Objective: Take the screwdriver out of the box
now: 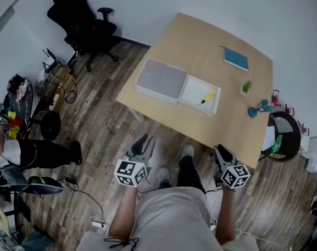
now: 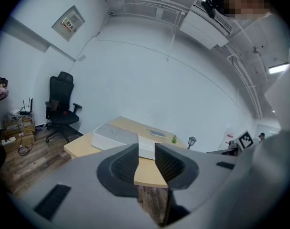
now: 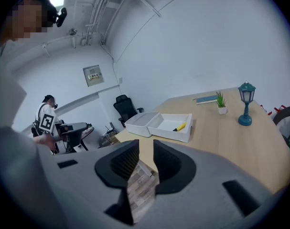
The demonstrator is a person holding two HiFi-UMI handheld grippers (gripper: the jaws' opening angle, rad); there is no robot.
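Yellow screwdriver (image 1: 207, 98) lies in the open box (image 1: 194, 89) mid-frame on the worktop (image 1: 210, 41); my left gripper (image 1: 144, 141) and right gripper (image 1: 221, 151) sit lower-frame, jaws apart and empty, presumably for grabbing.

On the table (image 1: 200, 41), the box (image 1: 194, 90) holds 1 screwdriver (image 1: 207, 98), and its lid (image 1: 161, 80) lies against its left side. The notebook (image 1: 236, 58) lies behind and right of the box. The potted plant (image 1: 246, 87) stands right of it, the lamp (image 1: 258, 109) nearer the right edge. The office chair (image 1: 80, 20) stands on the floor (image 1: 106, 135) beyond the table's left corner.
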